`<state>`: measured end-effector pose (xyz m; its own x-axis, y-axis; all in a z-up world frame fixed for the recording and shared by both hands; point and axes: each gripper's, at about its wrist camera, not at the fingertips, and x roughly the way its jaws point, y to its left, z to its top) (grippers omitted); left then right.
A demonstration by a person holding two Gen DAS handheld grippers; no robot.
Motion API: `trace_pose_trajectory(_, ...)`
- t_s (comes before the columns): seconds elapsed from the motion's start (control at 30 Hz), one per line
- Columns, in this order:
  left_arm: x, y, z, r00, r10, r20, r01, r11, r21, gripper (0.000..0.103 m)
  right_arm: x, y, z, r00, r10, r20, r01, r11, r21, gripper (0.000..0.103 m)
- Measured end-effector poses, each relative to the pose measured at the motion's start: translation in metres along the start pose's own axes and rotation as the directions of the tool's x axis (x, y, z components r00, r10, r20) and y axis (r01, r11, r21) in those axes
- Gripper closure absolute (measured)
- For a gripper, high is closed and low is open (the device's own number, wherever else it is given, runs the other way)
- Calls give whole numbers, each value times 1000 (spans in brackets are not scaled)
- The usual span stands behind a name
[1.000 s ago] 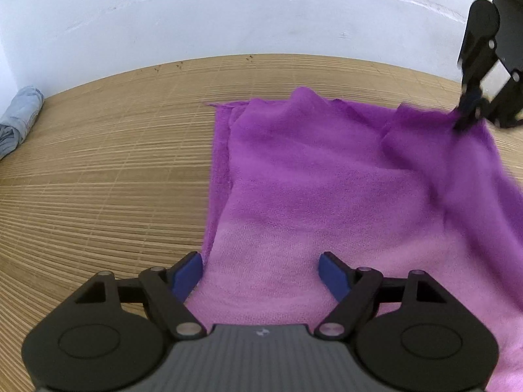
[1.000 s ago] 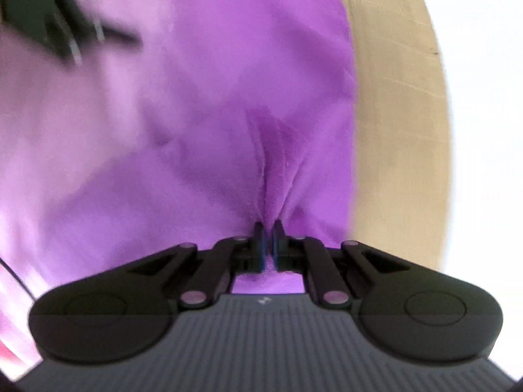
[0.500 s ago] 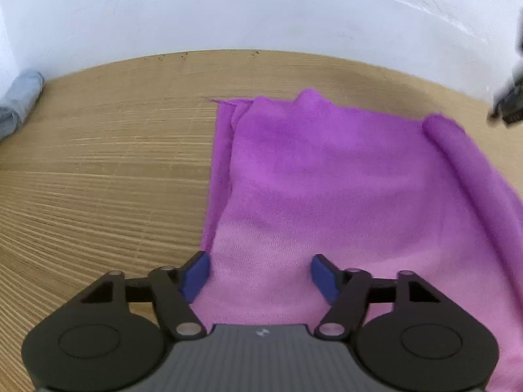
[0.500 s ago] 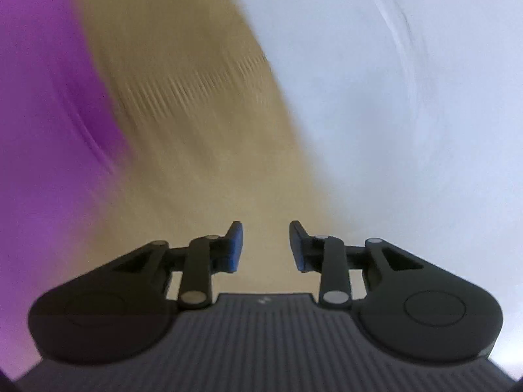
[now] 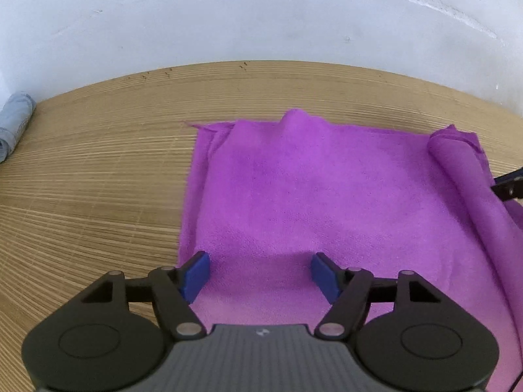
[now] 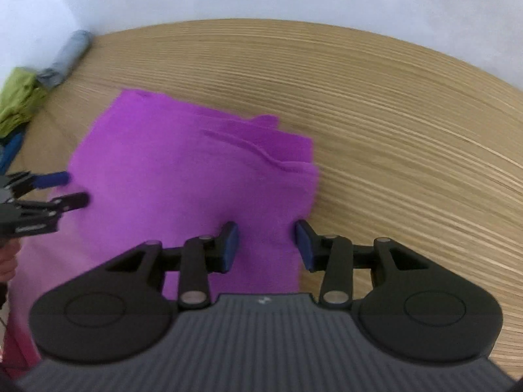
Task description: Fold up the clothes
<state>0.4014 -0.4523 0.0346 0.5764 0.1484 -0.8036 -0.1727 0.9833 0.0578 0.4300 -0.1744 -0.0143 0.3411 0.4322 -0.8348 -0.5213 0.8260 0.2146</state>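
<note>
A purple cloth (image 5: 310, 189) lies folded on a bamboo mat, with a doubled edge along its left side and a rolled fold on its right side. My left gripper (image 5: 260, 276) is open and empty, hovering over the cloth's near edge. My right gripper (image 6: 266, 245) is open and empty over the cloth's (image 6: 183, 170) near right corner. The left gripper (image 6: 65, 189) also shows at the left of the right wrist view, and a bit of the right gripper (image 5: 510, 187) shows at the right edge of the left wrist view.
The bamboo mat (image 5: 98, 179) runs back to a white wall (image 5: 261, 16). A rolled grey garment (image 5: 14, 124) lies at the far left. In the right wrist view the grey roll (image 6: 65, 58) sits beside green (image 6: 16, 101) and blue (image 6: 11, 150) clothes.
My right gripper let go of the cloth's far right corner, opened, and swung round to the cloth's near right corner. The released corner dropped into a rolled fold. The left gripper stayed open and rose a little.
</note>
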Motion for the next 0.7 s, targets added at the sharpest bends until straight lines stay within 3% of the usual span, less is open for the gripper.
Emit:
trace_pose_trajectory(0.1, -2, -1, -1, 1000, 9, 0, -9, 1000, -1, 28, -3, 24, -9, 997, -55, 56, 60, 993, -98, 71)
trace_pose_trajectory(0.13, -2, 0, -2, 1000, 10, 1, -10, 1000, 1, 27, -3, 27, -8, 996, -56, 75, 64, 993, -101, 91)
trace_pose_trajectory(0.27, -5, -3, -5, 999, 34, 13, -34, 999, 7, 25, -12, 33, -9, 978, -151, 142, 171, 974, -146, 93)
trace_pose_trajectory(0.33, -3, -6, -4, 999, 47, 21, -48, 999, 22, 25, -23, 36, -11, 949, -254, 186, 291, 933, -211, 93)
trace_pose_trajectory(0.37, -4, -8, -5, 998, 56, 25, -56, 998, 29, 25, -25, 37, -10, 916, -339, 214, 387, 888, -249, 94)
trace_pose_trajectory(0.4, -6, -10, -6, 998, 64, 30, -65, 997, 36, 24, -22, 34, -10, 857, -454, 243, 511, 812, -282, 94)
trace_pose_trajectory(0.47, -7, -13, -7, 996, 77, 36, -79, 996, 45, 24, -9, 22, -11, 687, -660, 303, 726, 608, -322, 92)
trace_pose_trajectory(0.5, -8, -13, -7, 996, 79, 37, -81, 996, 48, 24, -3, 13, -12, 624, -712, 322, 780, 541, -316, 91)
trace_pose_trajectory(0.53, -8, -13, -7, 996, 81, 37, -83, 995, 50, 24, -2, 1, -10, 605, -736, 304, 795, 532, -292, 91)
trace_pose_trajectory(0.6, -9, -13, -7, 996, 85, 38, -87, 995, 55, 24, -11, -19, -5, 671, -712, 207, 741, 650, -167, 92)
trace_pose_trajectory(0.7, -10, -6, 0, 998, 59, 35, -60, 998, 25, 32, -31, -48, -8, 801, -589, 109, 576, 807, 127, 74)
